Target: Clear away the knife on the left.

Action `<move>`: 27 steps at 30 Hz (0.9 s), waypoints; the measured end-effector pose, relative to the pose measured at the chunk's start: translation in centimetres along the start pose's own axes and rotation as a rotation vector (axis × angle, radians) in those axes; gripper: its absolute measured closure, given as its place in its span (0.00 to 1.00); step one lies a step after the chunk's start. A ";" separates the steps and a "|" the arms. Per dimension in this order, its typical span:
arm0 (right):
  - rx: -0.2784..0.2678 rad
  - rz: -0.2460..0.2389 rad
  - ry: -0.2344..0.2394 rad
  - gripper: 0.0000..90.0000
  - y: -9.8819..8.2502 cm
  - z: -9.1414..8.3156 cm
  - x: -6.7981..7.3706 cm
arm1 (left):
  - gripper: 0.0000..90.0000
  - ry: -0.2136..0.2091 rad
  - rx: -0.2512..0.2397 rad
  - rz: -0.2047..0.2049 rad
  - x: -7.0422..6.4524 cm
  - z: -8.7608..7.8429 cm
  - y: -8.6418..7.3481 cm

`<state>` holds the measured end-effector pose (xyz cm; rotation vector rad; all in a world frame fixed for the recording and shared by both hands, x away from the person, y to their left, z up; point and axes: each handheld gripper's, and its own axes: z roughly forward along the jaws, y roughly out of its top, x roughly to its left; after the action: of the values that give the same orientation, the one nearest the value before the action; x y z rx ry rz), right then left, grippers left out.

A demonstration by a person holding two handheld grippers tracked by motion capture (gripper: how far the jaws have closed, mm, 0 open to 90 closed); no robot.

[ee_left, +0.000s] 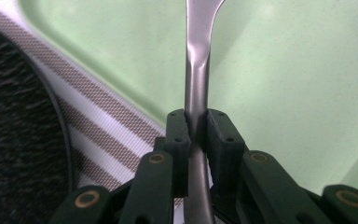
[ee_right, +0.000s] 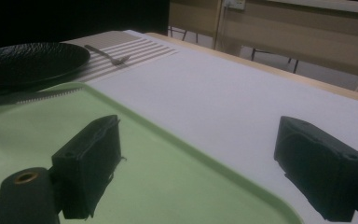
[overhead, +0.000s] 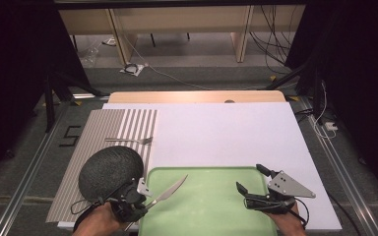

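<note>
knife (overhead: pixel 170 191) clamped by its handle in the left gripper (overhead: pixel 137 202), blade out over the near left corner of the green tray (overhead: pixel 211 206). right gripper (overhead: pixel 250 180) spread wide with nothing between the jaws, over the tray's right edge. black plate (overhead: pixel 109 169) just left of the tray on a striped placemat (overhead: pixel 103 129); fork (overhead: pixel 129 140) beyond it. white sheet (overhead: pixel 231 132) covers the wooden table (overhead: pixel 192 96). grey floor, cables and pale benches at the back.
</note>
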<state>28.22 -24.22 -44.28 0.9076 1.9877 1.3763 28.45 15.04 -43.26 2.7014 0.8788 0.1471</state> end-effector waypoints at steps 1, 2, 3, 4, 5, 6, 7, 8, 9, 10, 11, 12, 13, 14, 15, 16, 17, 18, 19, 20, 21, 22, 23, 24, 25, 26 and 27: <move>0.001 0.001 -0.001 0.17 0.0 0.0 0.0 | 0.88 -0.004 0.001 0.002 -0.1 0.0 0.2; 0.003 0.002 -0.003 0.17 0.0 0.0 0.0 | 0.88 -0.011 0.005 0.008 -0.2 0.1 0.3; 0.001 0.002 -0.002 0.17 0.0 0.0 0.0 | 0.88 -0.013 0.005 0.012 -0.4 0.1 0.5; 0.001 0.001 -0.001 0.17 0.0 0.0 0.0 | 0.88 -0.011 0.006 0.017 -0.6 0.1 0.6; 0.000 0.000 -0.001 0.17 0.0 0.0 0.0 | 0.88 -0.013 0.008 0.019 -0.8 0.2 0.8; 0.001 0.000 0.000 0.17 0.0 0.0 0.0 | 0.88 -0.018 0.010 0.027 -0.9 0.2 0.9; 0.002 0.001 0.000 0.17 0.0 0.0 0.0 | 0.88 -0.019 0.010 0.031 -1.1 0.2 1.1; 0.002 0.001 0.000 0.17 0.0 0.0 0.0 | 0.88 -0.021 0.010 0.027 -1.2 0.3 1.2; 0.002 0.002 0.000 0.17 0.0 0.0 0.0 | 0.88 -0.021 0.011 0.038 -1.4 0.3 1.4; 0.004 0.002 -0.003 0.17 0.0 -0.1 -0.1 | 0.88 -0.025 0.009 0.035 -1.5 0.4 1.5; 0.004 0.002 -0.003 0.17 0.0 -0.1 -0.1 | 0.88 -0.029 0.010 0.039 -1.6 0.4 1.7; 0.003 0.002 -0.003 0.17 0.0 -0.1 -0.1 | 0.88 -0.032 0.015 0.046 -1.7 0.4 1.8; 0.004 0.002 -0.003 0.17 0.0 -0.1 -0.1 | 0.88 -0.032 0.016 0.049 -1.8 0.5 1.9; 0.005 0.002 -0.002 0.17 0.0 0.0 0.0 | 0.88 -0.033 0.016 0.049 -2.0 0.5 2.1; 0.001 0.001 -0.001 0.17 0.0 0.0 0.0 | 0.88 -0.035 0.019 0.056 -2.1 0.6 2.2; 0.001 0.001 -0.001 0.17 0.0 0.0 0.0 | 0.88 -0.040 0.023 0.062 -2.3 0.6 2.3; -0.001 0.001 -0.001 0.17 0.0 0.0 0.0 | 0.88 -0.041 0.025 0.067 -2.4 0.6 2.4; 0.003 0.001 -0.002 0.17 0.0 0.0 0.0 | 0.88 -0.042 0.029 0.074 -2.6 0.7 2.5; 0.000 0.001 -0.001 0.17 0.0 0.0 0.0 | 0.88 -0.044 0.030 0.080 -2.8 0.7 2.6; 0.002 0.003 -0.001 0.17 0.0 0.0 0.0 | 0.88 -0.050 0.028 0.078 -2.9 0.7 2.7; 0.002 0.002 -0.001 0.17 0.0 0.0 0.0 | 0.88 -0.053 0.030 0.084 -3.1 0.8 2.8; 0.004 0.002 -0.002 0.17 0.0 0.0 0.0 | 0.88 -0.057 0.034 0.091 -3.2 0.8 2.9; 0.001 0.000 -0.001 0.17 0.0 0.0 0.0 | 0.88 -0.059 0.034 0.094 -3.4 0.9 2.9; 0.001 0.000 -0.001 0.17 0.0 0.0 0.0 | 0.88 -0.061 0.037 0.099 -3.5 0.9 3.0; 0.000 0.000 -0.001 0.17 0.0 0.0 0.0 | 0.88 -0.067 0.039 0.100 -3.6 0.9 3.1; 0.001 0.002 0.000 0.17 0.0 0.0 0.0 | 0.88 -0.074 0.042 0.105 -3.7 1.1 3.1; 0.000 0.001 -0.001 0.17 0.0 0.0 0.0 | 0.88 -0.074 0.043 0.109 -3.8 1.2 3.2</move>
<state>28.23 -24.22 -44.33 0.9095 1.9860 1.3765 27.39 10.05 -43.40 2.7762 0.7222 0.0521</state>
